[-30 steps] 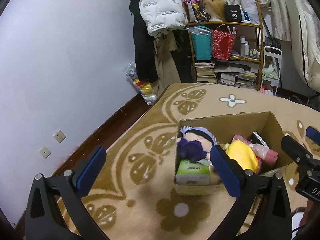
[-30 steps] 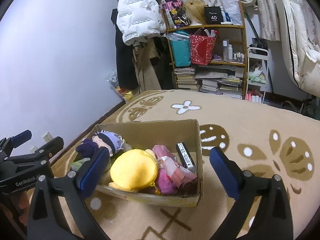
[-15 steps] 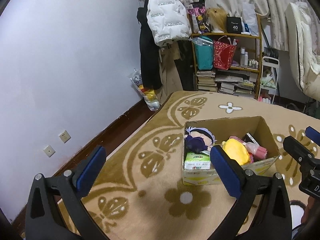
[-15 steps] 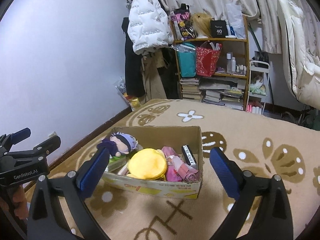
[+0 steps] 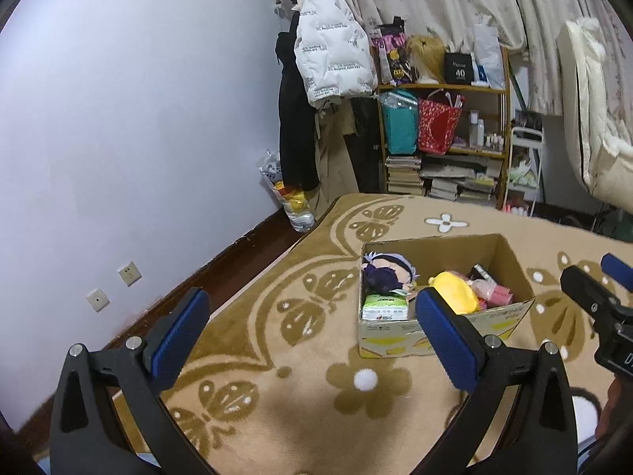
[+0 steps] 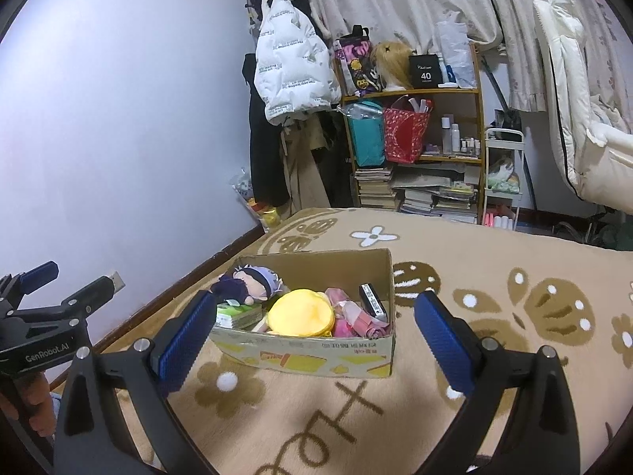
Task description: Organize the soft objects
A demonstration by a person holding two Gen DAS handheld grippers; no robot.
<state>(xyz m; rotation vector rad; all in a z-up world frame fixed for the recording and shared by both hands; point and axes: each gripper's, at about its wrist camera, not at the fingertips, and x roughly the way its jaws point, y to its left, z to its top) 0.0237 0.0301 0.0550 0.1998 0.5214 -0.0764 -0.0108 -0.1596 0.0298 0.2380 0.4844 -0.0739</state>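
Note:
A cardboard box (image 5: 510,259) (image 6: 308,360) stands on the patterned beige carpet. It holds a purple-haired plush doll (image 5: 385,273) (image 6: 249,283), a yellow round cushion (image 5: 455,297) (image 6: 302,312), a green tissue pack (image 5: 385,306) (image 6: 233,314), pink soft items (image 6: 352,314) and a small black pack (image 6: 372,299). My left gripper (image 5: 312,334) is open and empty, held back from the box. My right gripper (image 6: 308,334) is open and empty, also back from the box.
A wooden shelf (image 6: 419,158) with bags and books stands at the back. A white jacket (image 5: 332,63) hangs on a rack beside it. A purple wall (image 5: 118,138) runs along the left. A white quilt (image 6: 585,118) hangs at the right.
Both grippers have pulled back and up from the box, which now looks smaller and farther away. Both stay open and empty.

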